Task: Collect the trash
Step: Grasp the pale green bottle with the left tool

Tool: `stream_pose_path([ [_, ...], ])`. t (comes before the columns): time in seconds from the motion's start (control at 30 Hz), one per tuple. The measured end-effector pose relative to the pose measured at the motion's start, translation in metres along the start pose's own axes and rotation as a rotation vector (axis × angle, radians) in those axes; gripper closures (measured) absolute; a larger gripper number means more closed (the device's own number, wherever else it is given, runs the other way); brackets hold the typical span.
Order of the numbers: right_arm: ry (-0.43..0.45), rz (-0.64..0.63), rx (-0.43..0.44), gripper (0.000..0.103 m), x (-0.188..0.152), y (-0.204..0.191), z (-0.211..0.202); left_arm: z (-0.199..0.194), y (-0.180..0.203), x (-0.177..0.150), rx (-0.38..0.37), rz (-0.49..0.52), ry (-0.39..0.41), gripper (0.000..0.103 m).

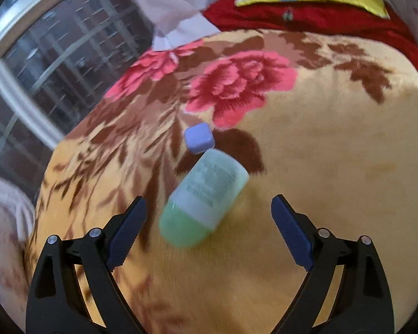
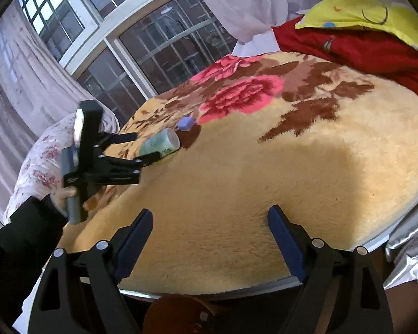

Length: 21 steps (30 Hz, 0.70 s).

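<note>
A green translucent bottle [image 1: 203, 201] with a pale label lies on its side on the flowered yellow blanket [image 1: 320, 167]. A small lilac cap [image 1: 199, 137] lies just past it. My left gripper [image 1: 209, 208] is open, its jaws either side of the bottle's near end, not touching it. In the right wrist view the bottle [image 2: 160, 143] and the cap [image 2: 186, 123] lie at mid-left, with the left gripper [image 2: 142, 146] open around the bottle. My right gripper [image 2: 210, 218] is open and empty above the blanket's near edge.
A red quilt [image 2: 362, 47] with a yellow pillow [image 2: 362, 16] lies at the far right. A window [image 2: 153, 55] with white curtains is behind the bed. A flowered pillow [image 2: 41, 161] is at the left. A brown bin [image 2: 178, 314] stands below the bed's near edge.
</note>
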State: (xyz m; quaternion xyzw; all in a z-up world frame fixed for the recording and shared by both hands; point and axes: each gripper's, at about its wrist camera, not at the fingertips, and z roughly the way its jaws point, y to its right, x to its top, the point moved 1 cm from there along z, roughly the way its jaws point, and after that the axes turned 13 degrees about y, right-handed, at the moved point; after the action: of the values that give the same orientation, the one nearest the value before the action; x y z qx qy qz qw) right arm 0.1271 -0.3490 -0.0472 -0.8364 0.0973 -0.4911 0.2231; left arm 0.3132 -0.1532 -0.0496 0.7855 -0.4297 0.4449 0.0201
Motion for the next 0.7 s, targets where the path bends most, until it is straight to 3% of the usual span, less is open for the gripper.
stream_pose_path([
  [0.1,0.014,-0.006,-0.007,0.018,0.002,-0.004,0.0,0.022,-0.002,-0.001,-0.006,0.033,-0.01,0.015],
  [0.13,0.016,-0.007,-0.007,0.017,0.002,-0.006,-0.001,0.029,-0.004,-0.002,-0.001,0.033,-0.02,0.022],
  [0.17,0.017,-0.006,-0.004,0.017,0.002,-0.007,0.0,0.039,-0.007,-0.005,-0.016,0.012,-0.042,0.037],
  [0.3,0.021,-0.004,-0.008,0.016,0.004,-0.01,0.006,0.046,-0.019,-0.01,-0.04,-0.099,-0.038,0.043],
  [0.43,0.014,-0.012,-0.009,0.015,0.007,-0.015,0.008,0.03,-0.026,-0.011,0.053,-0.169,-0.02,0.05],
  [0.53,0.006,-0.04,0.012,0.015,0.015,-0.024,0.011,0.007,-0.039,-0.016,0.093,-0.29,-0.018,0.051],
  [0.63,-0.005,-0.135,0.059,0.015,0.032,-0.044,0.024,-0.03,-0.054,-0.035,0.165,-0.422,-0.048,0.051],
  [0.7,-0.019,-0.2,0.081,0.015,0.042,-0.054,0.041,-0.057,-0.06,-0.057,0.257,-0.494,-0.11,0.051],
])
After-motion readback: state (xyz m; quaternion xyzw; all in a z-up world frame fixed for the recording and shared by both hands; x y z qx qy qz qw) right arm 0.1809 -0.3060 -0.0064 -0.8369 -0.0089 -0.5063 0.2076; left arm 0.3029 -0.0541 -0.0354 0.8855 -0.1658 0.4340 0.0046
